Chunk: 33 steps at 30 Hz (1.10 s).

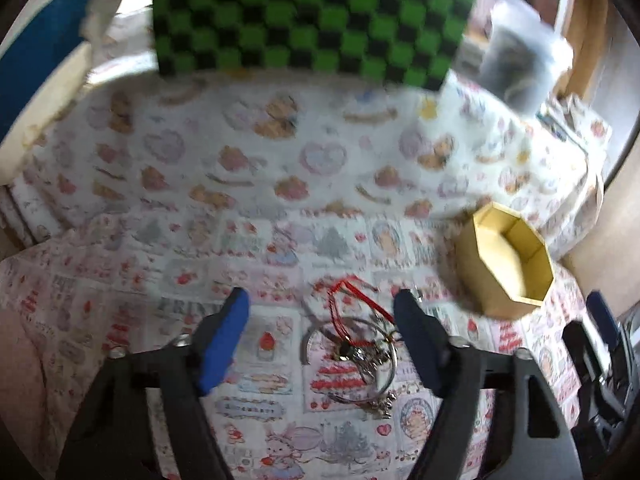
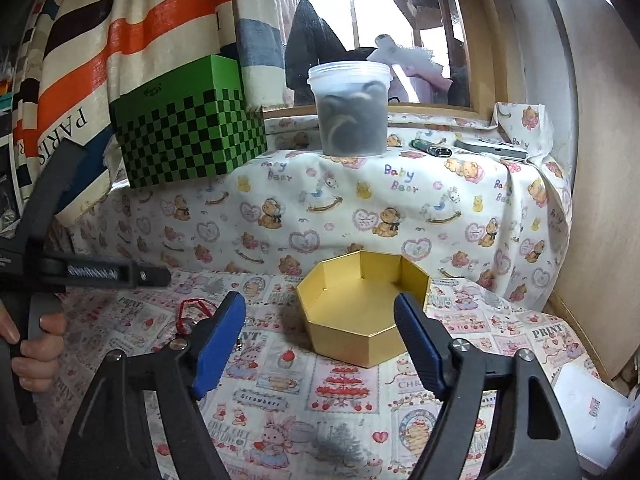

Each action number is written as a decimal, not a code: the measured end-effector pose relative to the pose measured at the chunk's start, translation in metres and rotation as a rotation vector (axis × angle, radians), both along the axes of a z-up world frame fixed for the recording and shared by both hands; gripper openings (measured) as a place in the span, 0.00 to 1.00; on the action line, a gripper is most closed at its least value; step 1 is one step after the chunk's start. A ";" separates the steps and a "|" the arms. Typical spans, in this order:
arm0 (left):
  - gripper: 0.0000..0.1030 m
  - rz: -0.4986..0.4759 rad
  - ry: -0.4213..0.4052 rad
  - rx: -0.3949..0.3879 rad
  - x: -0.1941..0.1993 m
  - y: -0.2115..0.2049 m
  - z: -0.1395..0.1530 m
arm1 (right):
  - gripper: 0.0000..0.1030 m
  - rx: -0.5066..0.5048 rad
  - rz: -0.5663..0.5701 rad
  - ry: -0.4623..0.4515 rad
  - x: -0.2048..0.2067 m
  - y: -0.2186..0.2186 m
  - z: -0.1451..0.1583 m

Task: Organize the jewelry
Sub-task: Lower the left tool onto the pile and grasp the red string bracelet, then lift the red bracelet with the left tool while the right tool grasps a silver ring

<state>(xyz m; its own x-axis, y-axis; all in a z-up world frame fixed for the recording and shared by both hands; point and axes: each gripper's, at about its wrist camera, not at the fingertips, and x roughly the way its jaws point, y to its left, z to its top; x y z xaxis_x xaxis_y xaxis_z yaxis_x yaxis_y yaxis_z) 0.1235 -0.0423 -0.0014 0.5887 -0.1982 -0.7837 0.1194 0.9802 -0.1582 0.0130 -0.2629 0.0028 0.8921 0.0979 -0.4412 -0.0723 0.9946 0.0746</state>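
Hovering wide open and empty, the left claw [image 1: 322,320] brackets the jewelry tangle [image 1: 352,354] on the desk [image 1: 260,264], just beside the gold box [image 1: 506,260]. The right claw [image 2: 320,320] gapes empty too. Light, slippery and snag-prone (hoops and cord knotted), it probably grips best at the rings; its red cord [image 1: 348,300] trails away.

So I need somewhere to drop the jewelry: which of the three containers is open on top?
The gold octagonal box on the printed cloth: lidless, its bare inside shows. The green checkered box is closed, and the clear plastic tub has its lid on.
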 end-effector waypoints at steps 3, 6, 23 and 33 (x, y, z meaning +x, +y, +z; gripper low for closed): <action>0.53 0.002 0.020 0.039 0.005 -0.006 -0.004 | 0.67 0.014 -0.023 0.019 0.003 -0.003 -0.002; 0.39 0.002 0.032 0.024 0.008 -0.007 -0.008 | 0.66 0.019 -0.036 0.038 0.006 -0.005 -0.005; 0.03 -0.033 -0.034 -0.203 0.003 -0.001 -0.017 | 0.31 0.055 0.032 0.146 0.016 -0.008 -0.014; 0.03 0.022 -0.211 -0.221 -0.041 0.029 0.041 | 0.31 0.106 0.099 0.181 0.018 -0.003 0.002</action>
